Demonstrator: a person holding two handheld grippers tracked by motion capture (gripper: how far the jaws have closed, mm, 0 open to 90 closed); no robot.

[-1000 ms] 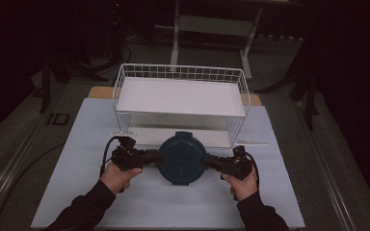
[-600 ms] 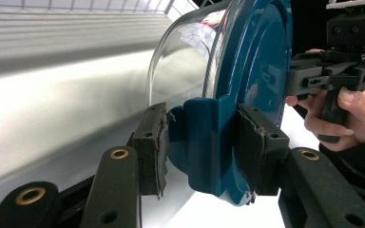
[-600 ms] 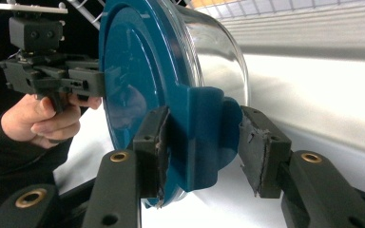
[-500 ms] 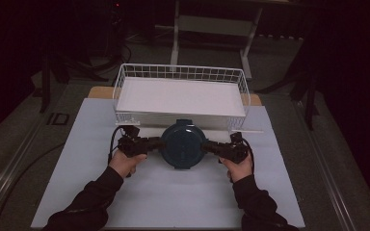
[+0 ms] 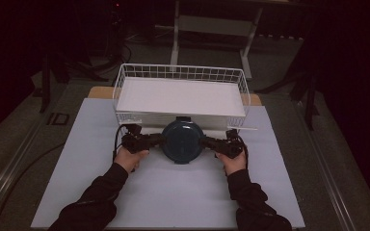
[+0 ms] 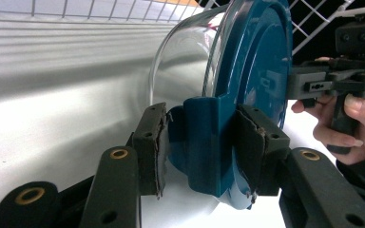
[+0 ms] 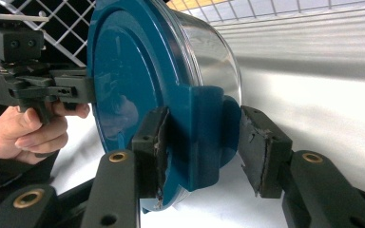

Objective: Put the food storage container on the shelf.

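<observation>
I have a round glass container with a blue lid (image 5: 182,141) carried between both tools, just in front of the white wire basket (image 5: 180,73) at the far side of the white table mat (image 5: 77,159). The left gripper (image 5: 150,141) is clamped on the lid's blue side latch (image 6: 208,142), both pads pressing it. The right gripper (image 5: 214,142) straddles the opposite latch (image 7: 200,137): its left pad bears on the latch, while the right pad looks a shade off the blue plastic, so I cannot be sure that grip is full. The container sits level, lid up, in the high view, its glass bowl hidden under the lid.

To do this well, I judge both hands must travel together at one height, keeping the lid level, and the load must rise enough to clear the basket's near rim before going in. Pulling the hands apart would strain the latches.

Against the frame a second back, the container and both hands now sit farther from me, close against the basket's front wall, with the hold on each latch unchanged.
</observation>
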